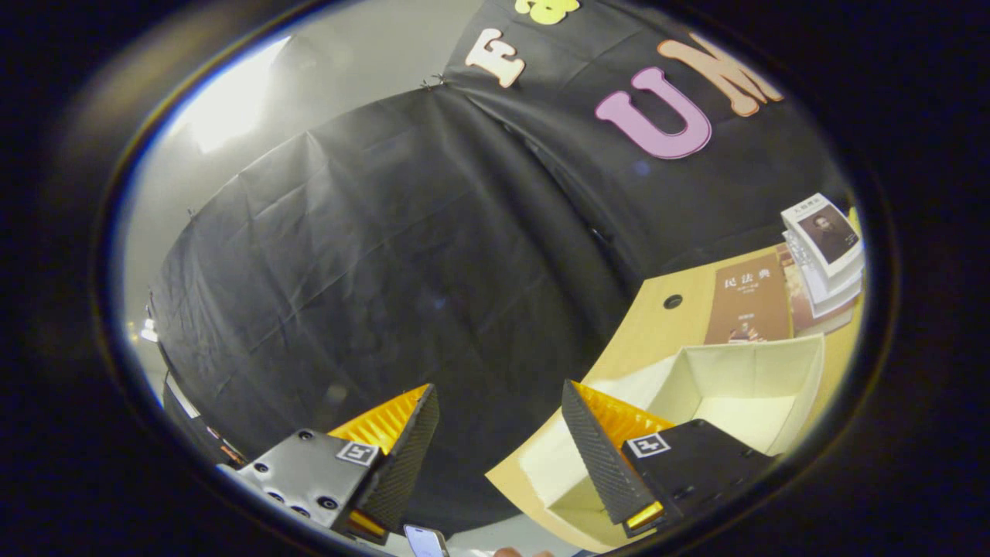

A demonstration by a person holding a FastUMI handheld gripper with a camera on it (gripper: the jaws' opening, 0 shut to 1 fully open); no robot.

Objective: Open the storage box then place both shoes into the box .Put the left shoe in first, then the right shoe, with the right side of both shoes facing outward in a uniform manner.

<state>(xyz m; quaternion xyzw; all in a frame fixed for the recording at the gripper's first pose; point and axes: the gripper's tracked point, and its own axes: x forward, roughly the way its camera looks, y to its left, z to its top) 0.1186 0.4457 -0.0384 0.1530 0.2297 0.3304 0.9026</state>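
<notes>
My gripper is open, its two fingers wide apart with nothing between them, and it points up at the black cloth wall. The view is tilted. Beside and beyond the right finger lies the storage box, a cream-white box standing open on the wooden table, its inside bare as far as I can see. The right finger hides part of the box's near side.
Past the box, a brown book lies flat on the table, with a stack of books behind it. A dark round hole marks the tabletop. A phone shows below the left finger.
</notes>
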